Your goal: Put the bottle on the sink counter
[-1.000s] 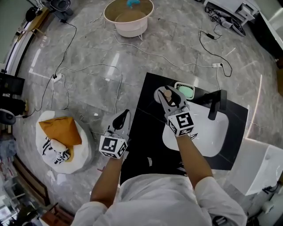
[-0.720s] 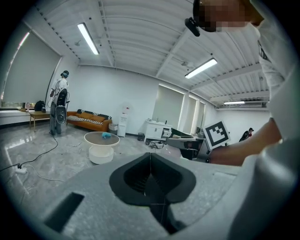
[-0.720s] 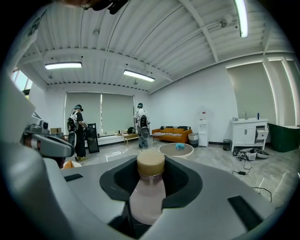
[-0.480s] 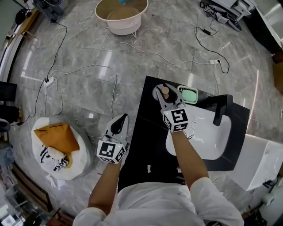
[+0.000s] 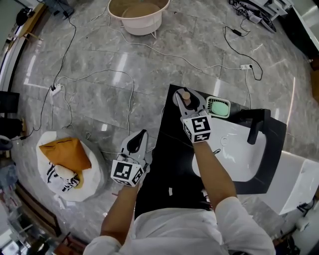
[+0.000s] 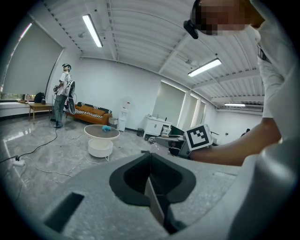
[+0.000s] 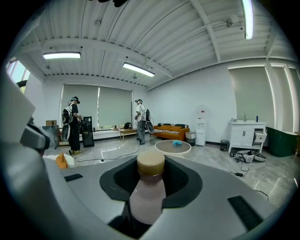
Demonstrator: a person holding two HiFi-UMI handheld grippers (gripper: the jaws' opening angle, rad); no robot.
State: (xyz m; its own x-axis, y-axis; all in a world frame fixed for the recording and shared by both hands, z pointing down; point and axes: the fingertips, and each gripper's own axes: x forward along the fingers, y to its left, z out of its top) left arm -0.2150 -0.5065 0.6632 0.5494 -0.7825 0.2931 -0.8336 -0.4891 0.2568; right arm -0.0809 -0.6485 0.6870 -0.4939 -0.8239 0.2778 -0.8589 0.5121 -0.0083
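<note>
right gripper (image 5: 187,101) has its fingers clamped on the bottle (image 7: 147,197), upper centre, at the worktop (image 5: 172,154) corner. left gripper (image 5: 138,135) pinched closed, empty. released this near the edge, it could topple off.

The counter (image 5: 172,164) stands right in front of you and runs out toward 1 o'clock. The basin (image 5: 232,152) is set in its right half, with the tap (image 5: 255,130) at the basin's 2 o'clock rim. Your right gripper (image 5: 185,98) is over the counter's far left corner with the bottle (image 5: 186,94) between its jaws. The soap dish (image 5: 218,106) sits just beside it at 3 o'clock. Your left gripper (image 5: 140,137) hangs over the floor (image 5: 114,64), just off the counter's left edge. On the floor, the bag (image 5: 65,159) lies at 9 o'clock and the tub (image 5: 139,15) far out at 12.
</note>
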